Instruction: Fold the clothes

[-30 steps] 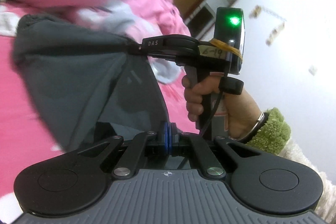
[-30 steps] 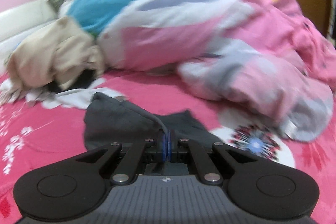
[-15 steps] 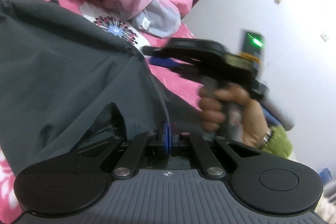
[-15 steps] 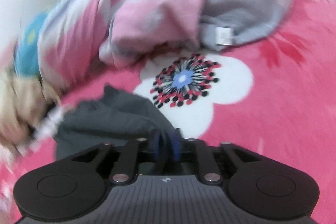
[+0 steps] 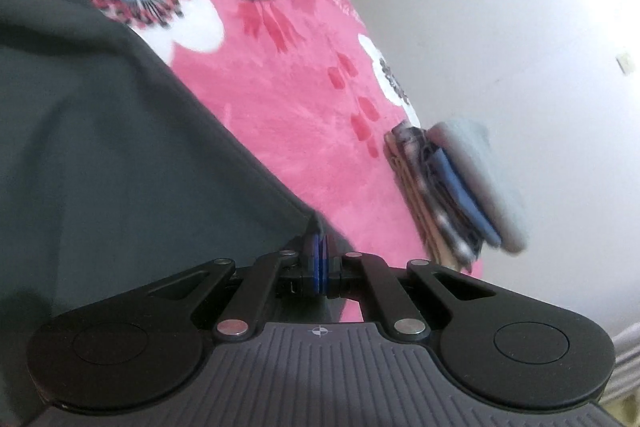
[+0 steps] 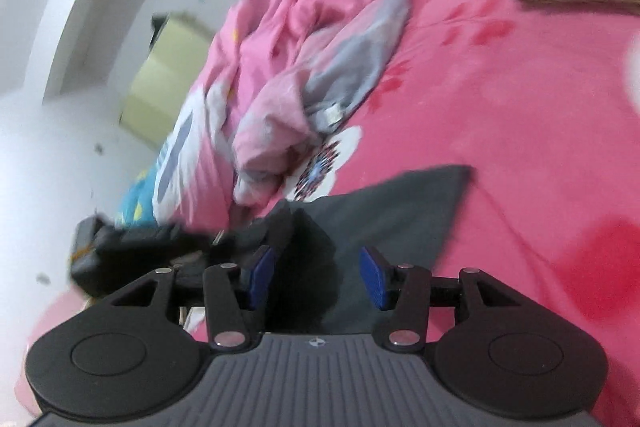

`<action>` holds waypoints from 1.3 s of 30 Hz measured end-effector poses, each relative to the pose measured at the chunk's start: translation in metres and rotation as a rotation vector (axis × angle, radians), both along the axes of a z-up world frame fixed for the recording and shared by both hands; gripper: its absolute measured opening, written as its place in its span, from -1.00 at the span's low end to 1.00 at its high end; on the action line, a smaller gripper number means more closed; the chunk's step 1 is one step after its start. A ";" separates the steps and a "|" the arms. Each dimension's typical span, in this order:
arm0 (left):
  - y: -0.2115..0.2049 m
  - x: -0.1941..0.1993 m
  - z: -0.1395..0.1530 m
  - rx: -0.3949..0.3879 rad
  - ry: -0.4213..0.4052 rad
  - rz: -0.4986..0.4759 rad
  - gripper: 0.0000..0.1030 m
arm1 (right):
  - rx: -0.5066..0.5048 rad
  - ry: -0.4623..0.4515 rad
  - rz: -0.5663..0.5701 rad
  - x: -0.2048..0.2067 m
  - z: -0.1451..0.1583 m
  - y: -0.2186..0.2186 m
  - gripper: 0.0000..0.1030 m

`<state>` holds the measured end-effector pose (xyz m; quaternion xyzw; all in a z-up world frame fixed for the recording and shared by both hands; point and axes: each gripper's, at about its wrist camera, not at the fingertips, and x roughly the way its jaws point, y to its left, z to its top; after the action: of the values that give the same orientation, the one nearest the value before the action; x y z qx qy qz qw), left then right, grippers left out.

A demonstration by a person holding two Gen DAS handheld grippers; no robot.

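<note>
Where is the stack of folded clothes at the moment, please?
In the left wrist view the stack of folded clothes lies right of centre at the edge of the pink floral blanket, by the white wall.

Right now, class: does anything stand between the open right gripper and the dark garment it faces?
Nothing visible does. The right gripper is open, and the dark garment lies directly ahead between its blue pads on the pink blanket. The left gripper is shut on a corner of it.
</note>
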<state>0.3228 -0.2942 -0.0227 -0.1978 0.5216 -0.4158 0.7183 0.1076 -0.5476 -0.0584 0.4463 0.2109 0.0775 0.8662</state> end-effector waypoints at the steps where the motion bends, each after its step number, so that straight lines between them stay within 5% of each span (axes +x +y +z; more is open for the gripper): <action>1: -0.009 0.002 -0.008 -0.005 -0.007 -0.002 -1.00 | 0.010 -0.001 -0.034 -0.014 -0.006 -0.002 0.00; 5: -0.032 0.004 -0.043 0.010 0.006 0.019 -0.92 | 0.059 0.022 -0.109 -0.045 -0.028 -0.018 -0.02; 8: -0.019 -0.003 -0.043 -0.069 0.009 0.040 -0.44 | 0.080 0.003 -0.106 -0.050 -0.032 -0.025 -0.02; 11: -0.003 -0.008 -0.028 -0.151 -0.016 0.071 -0.20 | -0.021 0.005 -0.090 -0.042 -0.020 -0.022 0.00; 17: 0.028 -0.021 0.013 -0.231 -0.109 0.152 -0.20 | -0.280 -0.018 -0.012 -0.011 0.008 0.001 0.01; 20: 0.050 -0.041 0.028 -0.179 -0.208 0.144 -0.20 | -0.410 -0.002 0.017 0.010 0.020 0.016 0.02; 26: 0.102 -0.103 0.018 0.031 -0.361 0.106 -0.20 | -0.861 -0.030 0.126 0.034 0.040 0.072 0.02; 31: 0.125 -0.157 0.002 0.102 -0.455 0.066 -0.19 | -1.202 0.026 0.257 0.070 0.023 0.117 -0.16; 32: 0.127 -0.165 0.000 0.108 -0.467 0.060 -0.19 | -1.227 0.035 0.255 0.077 0.020 0.117 -0.26; 34: 0.131 -0.181 -0.005 0.119 -0.492 0.048 -0.19 | -1.274 0.052 0.249 0.089 0.016 0.117 -0.84; 39: 0.129 -0.205 -0.013 0.157 -0.563 0.000 -0.19 | -1.051 0.046 0.152 0.097 0.033 0.075 -0.96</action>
<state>0.1179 -0.1653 -0.0353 -0.0187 0.3323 -0.4128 0.8478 0.2043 -0.4727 -0.0252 -0.0630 0.2720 0.0143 0.9601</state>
